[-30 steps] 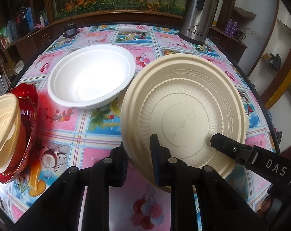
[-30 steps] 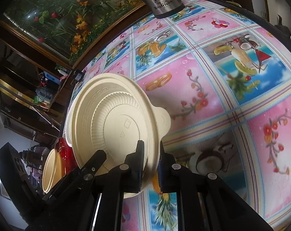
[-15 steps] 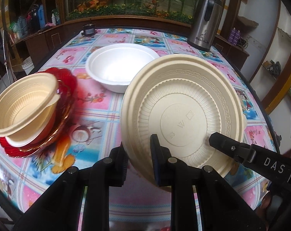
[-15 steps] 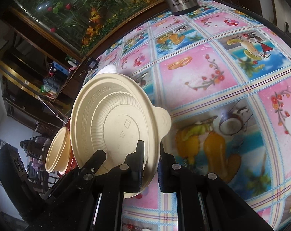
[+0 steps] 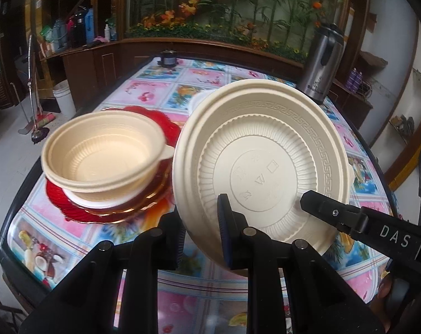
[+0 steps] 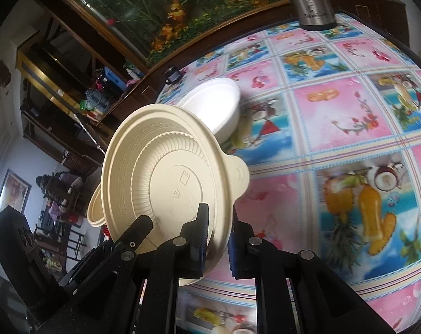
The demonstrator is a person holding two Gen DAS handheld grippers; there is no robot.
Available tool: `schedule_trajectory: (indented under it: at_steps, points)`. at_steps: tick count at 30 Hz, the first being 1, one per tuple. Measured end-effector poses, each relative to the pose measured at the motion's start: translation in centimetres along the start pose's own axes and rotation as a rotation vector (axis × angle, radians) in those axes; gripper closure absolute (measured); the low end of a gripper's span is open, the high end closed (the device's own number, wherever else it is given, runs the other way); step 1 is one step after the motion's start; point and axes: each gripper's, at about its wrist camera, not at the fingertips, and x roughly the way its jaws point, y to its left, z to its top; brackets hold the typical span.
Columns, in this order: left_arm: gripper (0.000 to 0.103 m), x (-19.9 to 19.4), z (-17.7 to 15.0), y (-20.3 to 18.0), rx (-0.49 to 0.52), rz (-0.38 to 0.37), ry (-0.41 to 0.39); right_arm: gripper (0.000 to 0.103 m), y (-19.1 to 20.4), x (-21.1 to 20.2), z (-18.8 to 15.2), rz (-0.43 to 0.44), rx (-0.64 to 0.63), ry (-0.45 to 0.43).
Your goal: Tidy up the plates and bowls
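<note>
A cream bowl (image 5: 260, 164) with a patterned rim is tilted on edge above the table, its underside facing both cameras (image 6: 165, 183). My left gripper (image 5: 202, 231) is shut on its lower rim. My right gripper (image 6: 217, 239) is shut on the rim near the tab handle. A second cream bowl (image 5: 104, 153) sits on a white bowl on red plates (image 5: 143, 208) at the left. A white bowl (image 6: 216, 111) stands further back.
A steel thermos jug (image 5: 321, 64) stands at the far right of the fruit-print tablecloth (image 6: 335, 128). A small dark object (image 5: 168, 58) sits at the far edge. The table's near left edge (image 5: 12, 222) drops to the floor.
Both grippers have carried the cream bowl up and towards the left. The stack with the red plates now lies closer, just left of the held bowl. The white bowl has dropped behind.
</note>
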Motion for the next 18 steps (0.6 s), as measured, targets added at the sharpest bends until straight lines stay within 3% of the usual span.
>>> schedule_trajectory:
  at_steps: [18]
  points:
    - [0.084,-2.1,2.1,5.4,-0.116,0.078,-0.087,0.091,8.8,1.9,1.9,0.077,-0.175,0.015]
